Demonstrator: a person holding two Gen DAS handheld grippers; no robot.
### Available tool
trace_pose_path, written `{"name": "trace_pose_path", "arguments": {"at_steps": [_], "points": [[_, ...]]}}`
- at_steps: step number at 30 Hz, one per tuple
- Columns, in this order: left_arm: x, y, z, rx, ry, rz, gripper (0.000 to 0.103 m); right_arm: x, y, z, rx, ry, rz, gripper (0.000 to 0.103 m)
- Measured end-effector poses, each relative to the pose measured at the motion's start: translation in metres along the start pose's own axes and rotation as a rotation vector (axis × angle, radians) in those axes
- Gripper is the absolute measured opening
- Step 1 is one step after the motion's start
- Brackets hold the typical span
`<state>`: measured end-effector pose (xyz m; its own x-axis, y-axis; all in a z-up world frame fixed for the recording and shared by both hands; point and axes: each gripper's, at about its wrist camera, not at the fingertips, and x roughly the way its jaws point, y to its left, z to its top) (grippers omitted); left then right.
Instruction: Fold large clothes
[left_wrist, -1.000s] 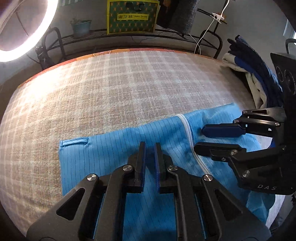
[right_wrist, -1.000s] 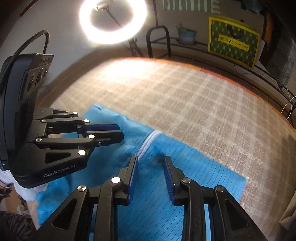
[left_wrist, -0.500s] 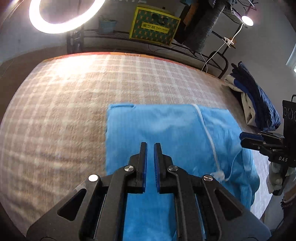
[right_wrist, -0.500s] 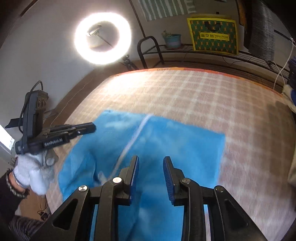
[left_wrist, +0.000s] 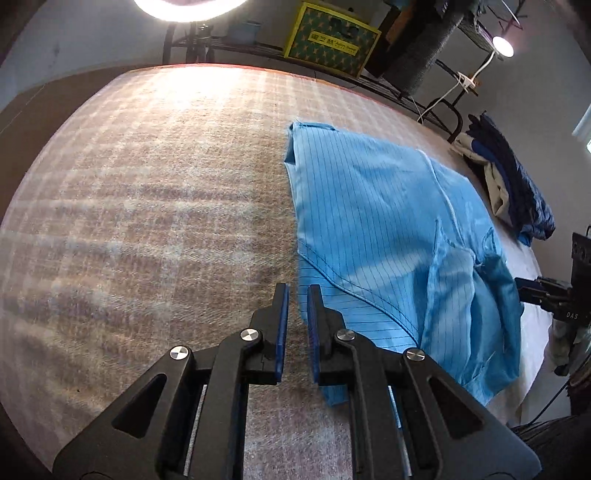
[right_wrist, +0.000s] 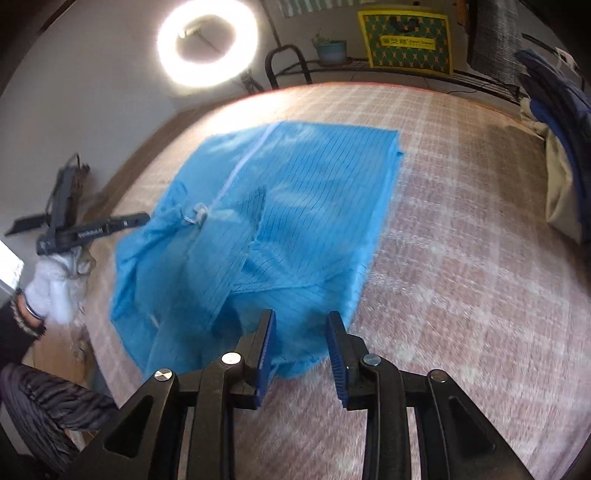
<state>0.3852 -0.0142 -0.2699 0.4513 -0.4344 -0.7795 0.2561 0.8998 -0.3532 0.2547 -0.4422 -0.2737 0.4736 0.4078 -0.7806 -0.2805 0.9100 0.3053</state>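
A light blue pinstriped garment (left_wrist: 384, 236) with a white zipper lies partly folded on the plaid blanket (left_wrist: 147, 206); it also shows in the right wrist view (right_wrist: 280, 206). My left gripper (left_wrist: 295, 291) hovers over the garment's left edge with its jaws a narrow gap apart and nothing between them. It shows from the side at the garment's left corner in the right wrist view (right_wrist: 144, 218). My right gripper (right_wrist: 301, 321) is open and empty above the garment's near edge. Its fingers (left_wrist: 532, 291) show at the far right in the left wrist view.
A pile of dark blue and white clothes (left_wrist: 513, 188) lies at the bed's right edge, also in the right wrist view (right_wrist: 554, 122). A ring light (right_wrist: 207, 48), a metal rack (right_wrist: 288, 62) and a yellow-green box (right_wrist: 406, 40) stand behind the bed.
Both grippers have pulled back and apart from the garment's middle. The left one swung to the garment's left edge, the right one to its near edge. The garment stayed put.
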Motion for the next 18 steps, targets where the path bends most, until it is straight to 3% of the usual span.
{"name": "trace_pose_path", "arguments": {"at_steps": [1,2,3,4,7,10,13,18], "points": [[-0.004,0.005,0.003,-0.023,-0.005,-0.019,0.017,-0.006,-0.005,-0.001,0.018,-0.032,0.030,0.048],[-0.007,0.013,0.007,-0.074,-0.006,-0.055,0.029,-0.012,-0.010,0.000,0.038,-0.073,0.048,0.068],[-0.008,0.019,0.012,-0.118,-0.004,-0.084,0.057,-0.017,-0.014,0.000,0.063,-0.113,0.056,0.083],[-0.009,0.028,0.016,-0.184,-0.009,-0.141,0.068,-0.020,-0.022,0.001,0.105,-0.158,0.073,0.085],[-0.001,0.046,0.025,-0.319,0.007,-0.287,0.068,-0.013,-0.053,0.006,0.270,-0.172,0.207,0.084],[0.018,0.058,0.030,-0.397,0.062,-0.372,0.068,0.010,-0.073,0.015,0.378,-0.139,0.281,0.069],[0.035,0.062,0.028,-0.426,0.116,-0.424,0.068,0.032,-0.081,0.018,0.400,-0.102,0.288,0.065],[0.045,0.064,0.035,-0.439,0.122,-0.482,0.067,0.050,-0.094,0.021,0.445,-0.106,0.353,0.061]]}}
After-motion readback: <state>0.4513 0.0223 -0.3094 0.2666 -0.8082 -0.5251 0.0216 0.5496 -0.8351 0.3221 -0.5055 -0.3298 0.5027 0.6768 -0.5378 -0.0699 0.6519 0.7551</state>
